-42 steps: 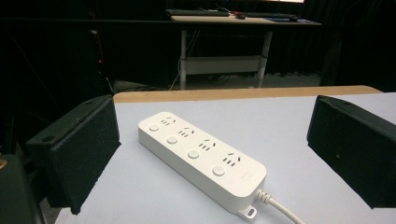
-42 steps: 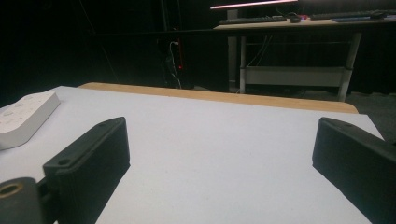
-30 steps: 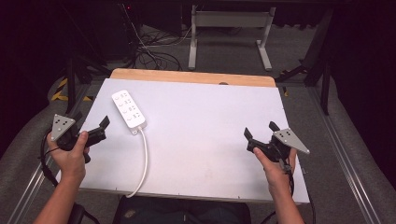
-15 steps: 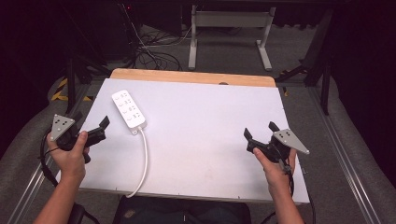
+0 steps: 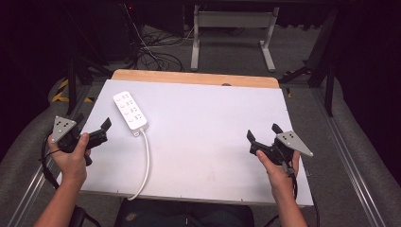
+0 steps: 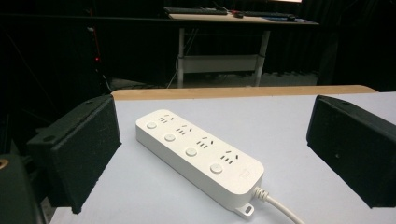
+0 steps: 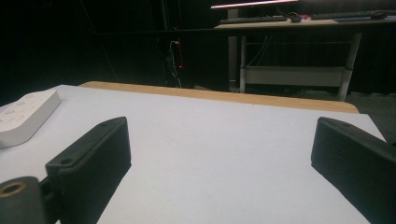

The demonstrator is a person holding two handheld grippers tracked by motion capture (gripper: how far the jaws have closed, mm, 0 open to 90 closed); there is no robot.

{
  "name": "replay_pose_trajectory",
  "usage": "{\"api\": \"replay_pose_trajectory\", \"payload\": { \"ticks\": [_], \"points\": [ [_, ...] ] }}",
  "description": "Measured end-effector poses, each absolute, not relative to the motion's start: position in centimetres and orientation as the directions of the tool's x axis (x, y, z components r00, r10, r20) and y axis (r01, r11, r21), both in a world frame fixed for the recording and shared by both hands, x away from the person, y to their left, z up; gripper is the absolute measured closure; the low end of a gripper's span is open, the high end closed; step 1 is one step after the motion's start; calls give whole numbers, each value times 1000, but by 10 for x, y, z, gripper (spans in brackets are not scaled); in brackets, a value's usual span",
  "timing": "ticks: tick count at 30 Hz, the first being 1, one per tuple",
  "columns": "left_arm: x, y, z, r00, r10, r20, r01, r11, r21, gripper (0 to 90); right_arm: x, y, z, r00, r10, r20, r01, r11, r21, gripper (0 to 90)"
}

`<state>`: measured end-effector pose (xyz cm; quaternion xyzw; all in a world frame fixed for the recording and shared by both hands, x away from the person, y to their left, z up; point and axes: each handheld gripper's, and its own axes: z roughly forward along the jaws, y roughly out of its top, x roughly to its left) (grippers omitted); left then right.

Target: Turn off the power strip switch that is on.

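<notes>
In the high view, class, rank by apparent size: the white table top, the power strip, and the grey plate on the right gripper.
1. White table top, by far the largest.
2. Power strip.
3. Grey plate, slightly smaller, though close enough to leave doubt.

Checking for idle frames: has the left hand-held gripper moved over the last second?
No. The left hand-held gripper sits the same way off the power strip, at the table's left edge.
</notes>
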<state>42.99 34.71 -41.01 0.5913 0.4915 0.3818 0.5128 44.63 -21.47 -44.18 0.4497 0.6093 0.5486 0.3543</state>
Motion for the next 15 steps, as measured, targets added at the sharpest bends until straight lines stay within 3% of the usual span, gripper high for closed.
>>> {"api": "replay_pose_trajectory", "payload": {
  "ticks": [15],
  "points": [
    [437, 349, -413, 228, 972, -53, 205, 6, 979, 37, 452, -214, -446, -359, 931, 68, 169, -7, 986, 58]
  ]
}}
